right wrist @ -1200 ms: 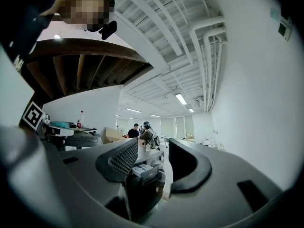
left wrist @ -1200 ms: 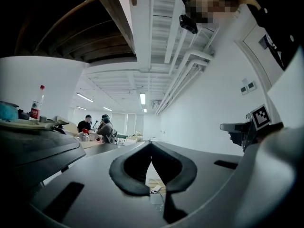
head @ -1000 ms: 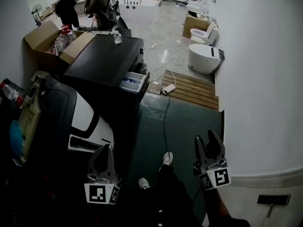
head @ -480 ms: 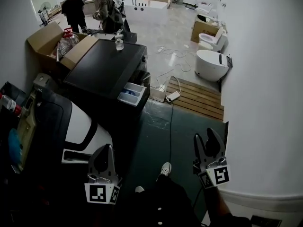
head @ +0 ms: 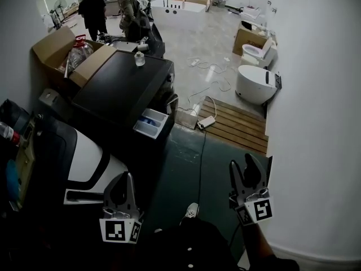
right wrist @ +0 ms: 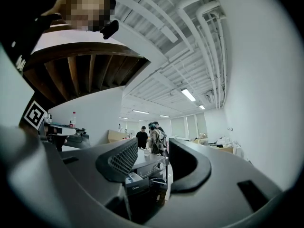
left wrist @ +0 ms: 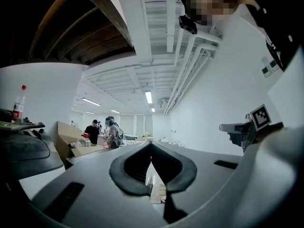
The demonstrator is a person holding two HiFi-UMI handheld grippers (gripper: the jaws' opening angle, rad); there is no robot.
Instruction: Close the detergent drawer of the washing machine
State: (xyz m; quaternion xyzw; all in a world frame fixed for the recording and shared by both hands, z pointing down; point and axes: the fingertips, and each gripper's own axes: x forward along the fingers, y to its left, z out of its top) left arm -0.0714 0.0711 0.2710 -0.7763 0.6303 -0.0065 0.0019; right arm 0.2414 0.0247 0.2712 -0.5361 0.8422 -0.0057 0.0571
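Note:
The black washing machine (head: 125, 78) stands ahead on the left, and its detergent drawer (head: 149, 123) sticks out open from the front, with white and blue compartments showing. My left gripper (head: 121, 186) is low in the head view, well short of the machine, its jaws shut with nothing between them. My right gripper (head: 244, 174) is held over the green floor to the right, open and empty. The right gripper view looks between the fingers at the machine (right wrist: 149, 163) and the protruding drawer (right wrist: 132, 180), still some way off. In the left gripper view the fingertips (left wrist: 151, 145) meet.
A small bottle (head: 139, 59) sits on the machine's top. An open cardboard box (head: 59, 49) is behind it, and a black-and-white appliance (head: 84, 157) stands nearer on the left. A cable (head: 198, 151) crosses the floor towards a wooden pallet (head: 237, 124). Toilets (head: 256, 84) and two people (head: 132, 10) are farther back.
The machine and its drawer have slid lower and closer in the head view as I walked towards them. Both grippers keep their places in the frame, with their jaws unchanged.

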